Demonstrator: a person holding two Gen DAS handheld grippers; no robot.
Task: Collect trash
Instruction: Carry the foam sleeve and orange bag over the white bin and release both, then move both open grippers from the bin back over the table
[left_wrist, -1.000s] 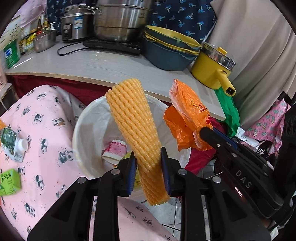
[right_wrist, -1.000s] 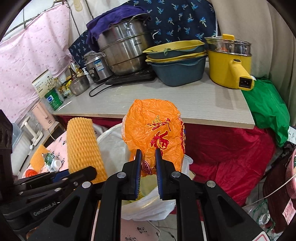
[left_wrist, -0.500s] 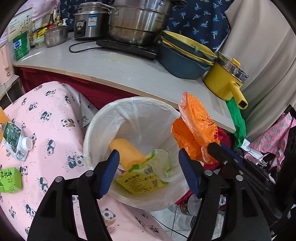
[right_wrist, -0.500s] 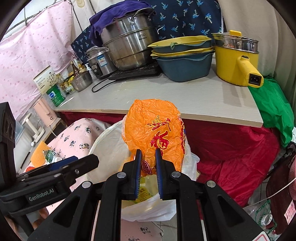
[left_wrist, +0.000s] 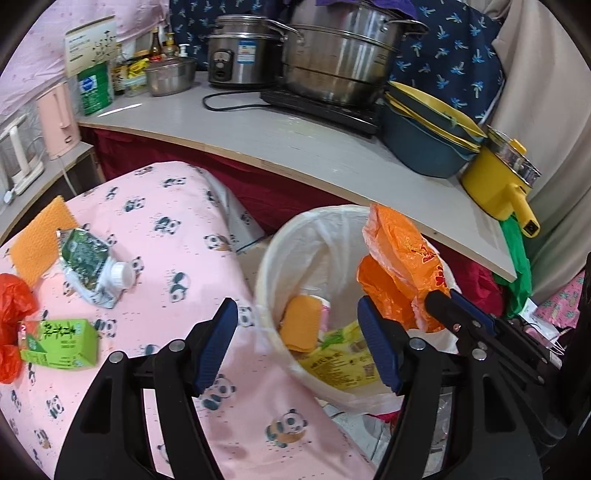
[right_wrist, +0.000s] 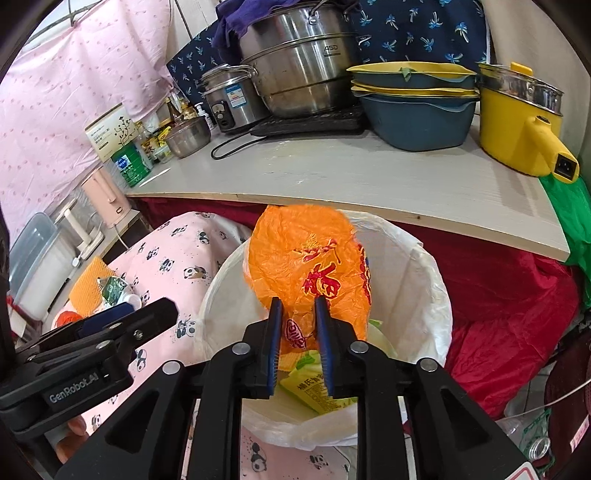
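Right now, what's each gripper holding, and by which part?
Left gripper: nothing, jaws opening wide beside the bin. Right gripper: jaws opening around the orange plastic bag's lower end, over the bin; whether the pads still grip it cannot be told.

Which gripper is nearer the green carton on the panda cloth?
Left. The left gripper, opening and empty, sits between the green carton and the bin. The right gripper is over the bin, farther away.
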